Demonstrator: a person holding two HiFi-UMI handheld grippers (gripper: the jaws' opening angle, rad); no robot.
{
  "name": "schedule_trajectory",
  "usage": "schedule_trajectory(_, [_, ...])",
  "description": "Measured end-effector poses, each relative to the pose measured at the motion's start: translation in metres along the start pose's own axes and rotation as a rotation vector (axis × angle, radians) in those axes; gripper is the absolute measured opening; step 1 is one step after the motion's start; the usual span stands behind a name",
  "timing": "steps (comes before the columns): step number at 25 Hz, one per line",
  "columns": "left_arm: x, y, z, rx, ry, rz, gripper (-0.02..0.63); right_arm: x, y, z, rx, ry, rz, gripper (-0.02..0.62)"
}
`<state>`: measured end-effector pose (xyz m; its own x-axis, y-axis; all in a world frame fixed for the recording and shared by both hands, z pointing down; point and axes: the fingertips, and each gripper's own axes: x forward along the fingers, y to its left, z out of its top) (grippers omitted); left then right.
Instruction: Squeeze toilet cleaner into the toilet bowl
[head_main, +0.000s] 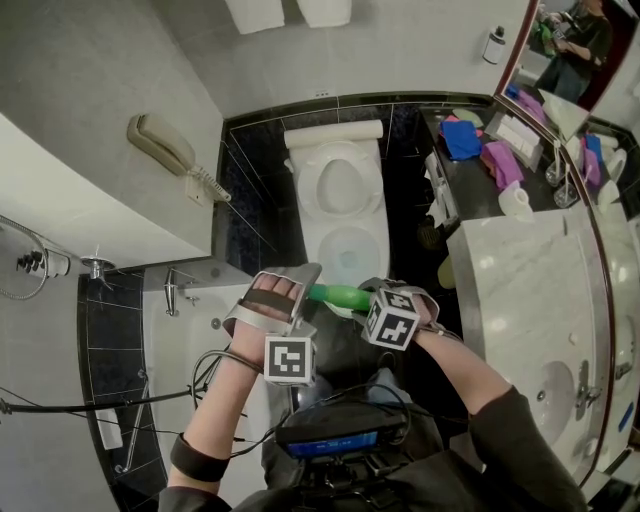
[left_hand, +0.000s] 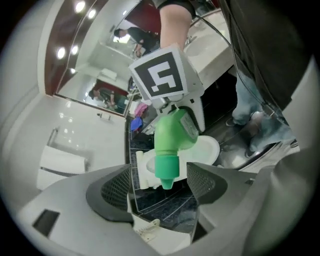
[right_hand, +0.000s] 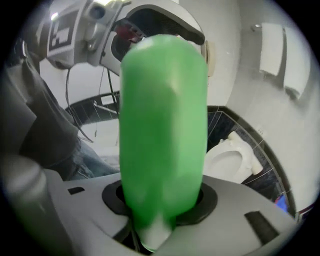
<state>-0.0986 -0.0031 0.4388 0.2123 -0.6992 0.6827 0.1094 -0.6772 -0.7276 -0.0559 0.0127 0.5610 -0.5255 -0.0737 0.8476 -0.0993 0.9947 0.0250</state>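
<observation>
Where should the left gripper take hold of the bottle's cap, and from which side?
Probably best to grip the cap on its straight wide part, not its tapered tip. Come end-on: it points at the open left gripper, between the jaws, while the right gripper holds the bottle by its body.

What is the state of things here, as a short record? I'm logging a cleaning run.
left gripper: open, jaws either side of the cap, pads clear of it
right gripper: shut on the bottle
bottle: green, held between the two grippers
cap: on the bottle, pointing at the left gripper
toilet: lid up, ahead of both grippers
</observation>
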Motion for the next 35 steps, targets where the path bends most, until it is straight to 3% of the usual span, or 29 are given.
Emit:
schedule_trajectory(4, [0.008, -0.016, -0.013, -0.041, 0.018, -0.171, 0.351, -0.014, -0.037, 0.000, -0.155, 0.070, -0.218, 0.186])
schedule_trajectory(9, [0.011, -0.021, -0.009, -0.078, 0.002, -0.253, 0.331, -0.027, -0.058, 0.005, -0.290, 0.113, -0.356, 0.186])
schedule_trajectory(13, [0.012, -0.023, -0.008, -0.105, -0.004, -0.281, 0.244, -0.032, -0.065, 0.008, -0.369, 0.138, -0.429, 0.186])
schedule_trajectory(16, [0.013, -0.028, -0.008, -0.111, 0.005, -0.306, 0.242, -0.033, -0.068, 0.007, -0.397, 0.149, -0.459, 0.187])
schedule_trajectory(20, [0.013, -0.026, -0.007, -0.084, 0.010, -0.263, 0.156, -0.033, -0.068, 0.005, -0.387, 0.156, -0.456, 0.187])
schedule_trajectory(23, [0.013, -0.020, -0.007, -0.040, 0.024, -0.209, 0.155, -0.028, -0.061, 0.001, -0.329, 0.143, -0.395, 0.187])
schedule_trajectory(26, [0.011, -0.011, -0.004, -0.003, 0.027, -0.145, 0.152, -0.017, -0.046, -0.003, -0.216, 0.109, -0.275, 0.187])
schedule_trajectory(29, [0.006, 0.005, 0.007, 0.009, 0.007, -0.021, 0.152, -0.007, -0.019, -0.001, -0.051, 0.043, -0.076, 0.187])
schedule_trajectory(35, [0.009, 0.006, 0.007, 0.204, 0.013, 0.235, 0.150, -0.004, 0.036, 0.018, 0.210, -0.120, 0.330, 0.187])
